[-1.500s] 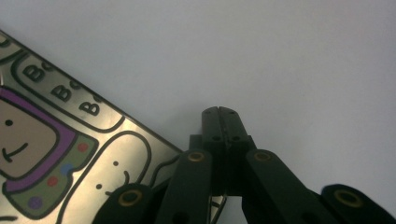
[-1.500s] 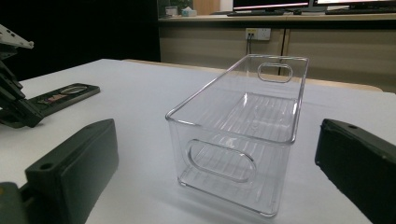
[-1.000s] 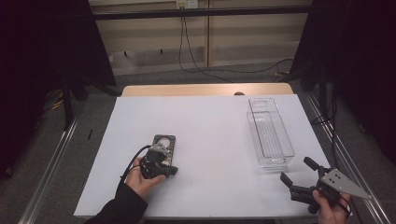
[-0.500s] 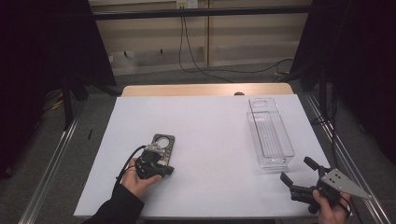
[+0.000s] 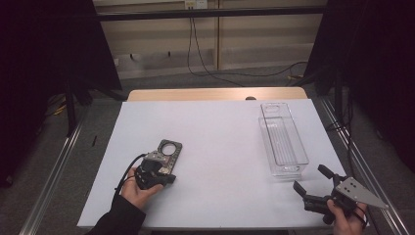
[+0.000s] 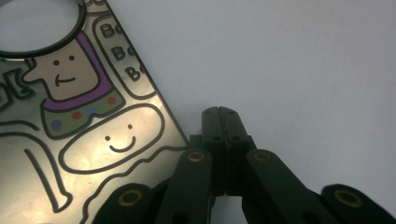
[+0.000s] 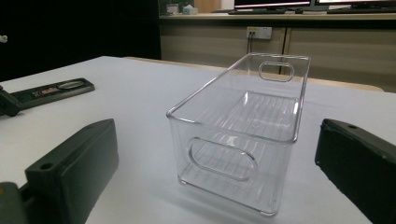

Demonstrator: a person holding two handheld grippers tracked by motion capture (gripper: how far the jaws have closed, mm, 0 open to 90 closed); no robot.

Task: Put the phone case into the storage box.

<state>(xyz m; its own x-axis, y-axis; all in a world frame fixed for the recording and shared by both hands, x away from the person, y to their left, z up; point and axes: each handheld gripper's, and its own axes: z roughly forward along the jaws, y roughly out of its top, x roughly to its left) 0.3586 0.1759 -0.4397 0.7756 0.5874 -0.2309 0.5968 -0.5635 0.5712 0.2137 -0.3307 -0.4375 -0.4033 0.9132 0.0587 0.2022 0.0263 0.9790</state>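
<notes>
A flat dark plate [image 5: 170, 148] with a round hole and cartoon figures lies on the white table [image 5: 220, 147], left of middle. My left gripper [image 5: 164, 173] rests at the plate's near end. In the left gripper view its jaws [image 6: 220, 114] are pressed together on the bare table just right of the plate [image 6: 84, 126], with nothing between them. My right gripper [image 5: 312, 180] sits at the front right corner with its jaws wide apart and empty. In the right gripper view it [image 7: 217, 128] faces the near end of a clear plastic bin [image 7: 243, 126].
The clear bin [image 5: 283, 139] stands lengthwise on the table's right side, with nothing in it. The plate [image 7: 56, 90] and the left gripper [image 7: 7, 105] appear far off at the left of the right gripper view. Metal rails [image 5: 54, 166] run along both sides of the table.
My left gripper has shifted slightly to the left at the plate's near end. The right gripper and the bin have stayed put.
</notes>
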